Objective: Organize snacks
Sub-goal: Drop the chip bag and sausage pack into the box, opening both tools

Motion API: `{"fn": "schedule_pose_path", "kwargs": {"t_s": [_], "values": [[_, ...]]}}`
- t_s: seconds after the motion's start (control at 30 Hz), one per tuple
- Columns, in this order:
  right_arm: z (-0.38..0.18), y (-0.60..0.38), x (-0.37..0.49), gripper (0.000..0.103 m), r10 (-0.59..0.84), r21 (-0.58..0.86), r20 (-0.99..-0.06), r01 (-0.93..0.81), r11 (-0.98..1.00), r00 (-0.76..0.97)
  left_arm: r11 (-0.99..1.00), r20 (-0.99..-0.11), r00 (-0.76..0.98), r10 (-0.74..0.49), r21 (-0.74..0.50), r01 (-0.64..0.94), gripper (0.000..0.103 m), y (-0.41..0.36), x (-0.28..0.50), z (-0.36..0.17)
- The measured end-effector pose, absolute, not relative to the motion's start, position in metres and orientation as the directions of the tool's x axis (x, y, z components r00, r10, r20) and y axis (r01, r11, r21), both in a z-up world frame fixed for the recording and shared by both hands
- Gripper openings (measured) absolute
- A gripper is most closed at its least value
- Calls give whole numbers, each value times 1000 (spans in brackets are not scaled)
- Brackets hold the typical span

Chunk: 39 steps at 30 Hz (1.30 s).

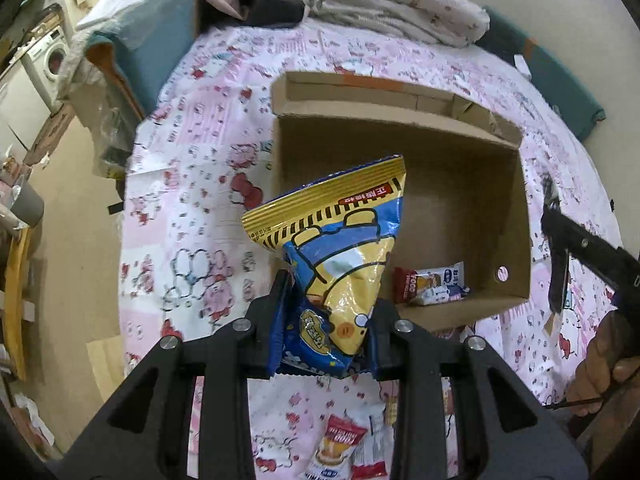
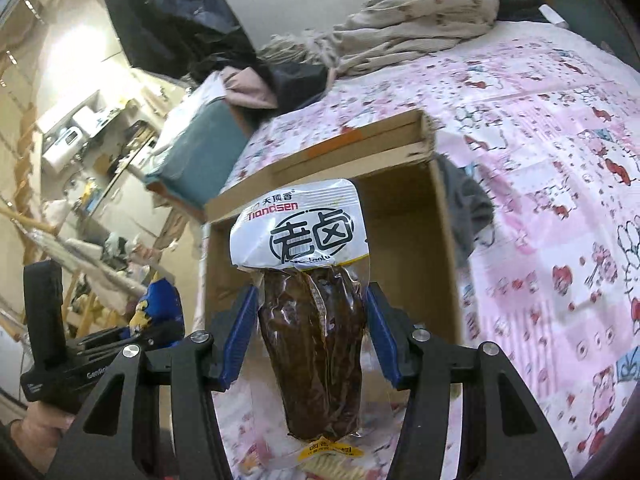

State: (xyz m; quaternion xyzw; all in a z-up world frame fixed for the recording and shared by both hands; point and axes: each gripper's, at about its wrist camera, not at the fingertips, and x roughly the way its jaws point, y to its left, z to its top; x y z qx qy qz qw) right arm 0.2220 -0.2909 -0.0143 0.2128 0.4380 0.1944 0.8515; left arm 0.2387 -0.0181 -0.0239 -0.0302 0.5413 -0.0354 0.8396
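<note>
My left gripper (image 1: 329, 300) is shut on a blue and yellow snack bag (image 1: 340, 248) and holds it above the near left corner of an open cardboard box (image 1: 516, 216). One small wrapped snack (image 1: 430, 283) lies inside the box. My right gripper (image 2: 312, 312) is shut on a vacuum-packed brown meat snack (image 2: 316, 344) with a white label, held over the near edge of the same box (image 2: 444, 240). The left gripper and its bag (image 2: 154, 312) show at the left of the right wrist view. The right gripper (image 1: 560, 252) shows at the right of the left wrist view.
The box sits on a bed with a pink cartoon sheet (image 1: 192, 208). More snack packets (image 1: 344, 448) lie on the sheet near me. Crumpled bedding (image 1: 400, 0) and clothes are piled at the far end. A teal-covered box (image 1: 148, 52) stands at the bed's left side.
</note>
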Motion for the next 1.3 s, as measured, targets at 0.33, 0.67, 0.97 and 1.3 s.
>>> {"fn": "schedule_pose_path", "kwargs": {"t_s": [0.33, 0.67, 0.97, 1.3], "values": [[-43, -289, 247, 58, 428, 447, -718, -108, 888, 548, 996, -909, 407, -92, -92, 20, 28, -24, 263, -60], [-51, -288, 256, 60, 386, 407, -735, -93, 909, 557, 995, -913, 396, -100, -104, 12, 29, -24, 271, -68], [-37, -288, 256, 88, 424, 453, -675, -115, 884, 604, 985, -895, 420, -154, -175, -11, 65, -20, 269, -62], [-27, -297, 245, 92, 447, 493, -664, -98, 864, 600, 985, -875, 461, -148, -171, -8, 87, -21, 262, -52]]}}
